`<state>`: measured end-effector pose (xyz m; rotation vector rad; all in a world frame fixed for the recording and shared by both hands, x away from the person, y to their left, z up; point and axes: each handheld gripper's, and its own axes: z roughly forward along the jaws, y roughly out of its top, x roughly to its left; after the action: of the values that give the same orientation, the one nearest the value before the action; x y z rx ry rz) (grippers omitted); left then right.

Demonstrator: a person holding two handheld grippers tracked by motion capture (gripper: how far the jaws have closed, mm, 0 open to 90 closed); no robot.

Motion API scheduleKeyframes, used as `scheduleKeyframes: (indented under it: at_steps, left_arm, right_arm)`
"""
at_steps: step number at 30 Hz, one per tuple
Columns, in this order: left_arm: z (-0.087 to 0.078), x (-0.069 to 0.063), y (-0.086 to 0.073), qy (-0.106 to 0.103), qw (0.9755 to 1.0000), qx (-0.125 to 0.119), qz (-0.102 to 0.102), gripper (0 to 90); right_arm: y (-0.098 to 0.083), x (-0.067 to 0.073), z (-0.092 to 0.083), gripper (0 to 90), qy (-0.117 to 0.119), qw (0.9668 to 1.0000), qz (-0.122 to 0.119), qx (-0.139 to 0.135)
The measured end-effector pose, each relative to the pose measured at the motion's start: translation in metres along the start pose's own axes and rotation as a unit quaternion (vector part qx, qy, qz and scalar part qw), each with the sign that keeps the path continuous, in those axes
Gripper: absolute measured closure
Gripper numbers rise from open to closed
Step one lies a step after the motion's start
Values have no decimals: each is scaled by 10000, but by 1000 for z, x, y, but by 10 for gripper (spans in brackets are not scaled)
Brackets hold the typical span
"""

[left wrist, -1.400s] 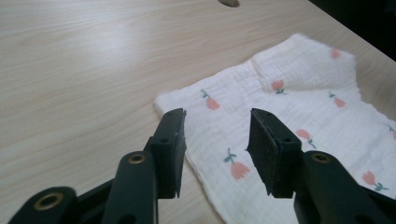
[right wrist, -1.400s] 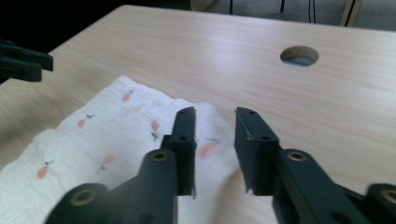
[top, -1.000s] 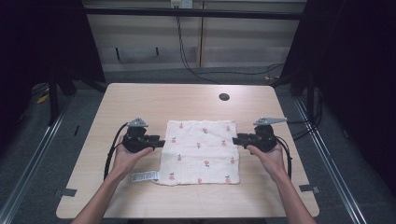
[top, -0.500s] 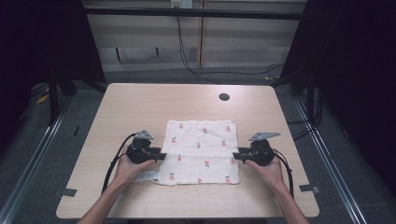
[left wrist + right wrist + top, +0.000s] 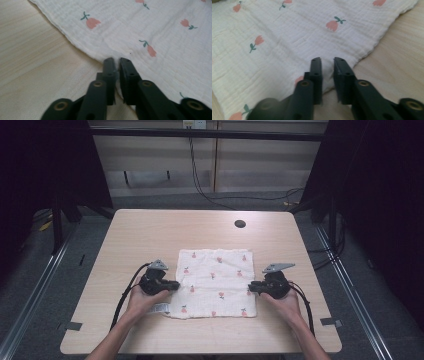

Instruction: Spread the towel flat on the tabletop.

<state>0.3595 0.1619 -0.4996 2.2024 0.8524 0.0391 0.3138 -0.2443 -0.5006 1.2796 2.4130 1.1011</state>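
At the cloth [image 5: 216,281] edge, an unreadable tag [image 5: 159,308] (white).

The cloth [image 5: 216,282] lies flat on the table [image 5: 150,235], toward my side. My left gripper [image 5: 176,285] sits at its left edge, my right gripper [image 5: 251,288] at its right edge. A grommet hole [image 5: 240,224] lies beyond.

A pale wooden table [image 5: 150,235] stands on grey carpet [image 5: 30,285], with a round hole [image 5: 240,224] at one o'clock. Black curtains [image 5: 380,195] hang at three and nine o'clock; cables [image 5: 200,180] run down the beige wall [image 5: 260,165] at twelve.
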Motion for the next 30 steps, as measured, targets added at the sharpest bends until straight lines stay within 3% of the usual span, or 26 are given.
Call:
scheduleKeyframes:
  at_steps: [4, 13, 19, 25, 30]
  left_arm:
    - [-5, -4, -3, -11, 9999, 142, -73, 888]
    - [-17, -12, -15, -47, 9997, 252, -44, 886]
    - [-19, -18, -18, -109, 9993, 341, 98, 886]
    - [-26, -27, -27, -288, 9987, 402, 91, 885]
    - [-30, -38, -35, -357, 9984, 402, 154, 870]
  right_arm:
    - [-2, 0, -3, 900, 58, 9999, 24, 93]
    - [-9, 9, -10, 900, 196, 9995, 54, 232]
    - [-14, 16, -13, 900, 258, 9994, 3, 235]
    - [-23, 24, -21, 900, 378, 9988, 37, 308]
    - [-32, 37, -28, 900, 446, 9984, -88, 325]
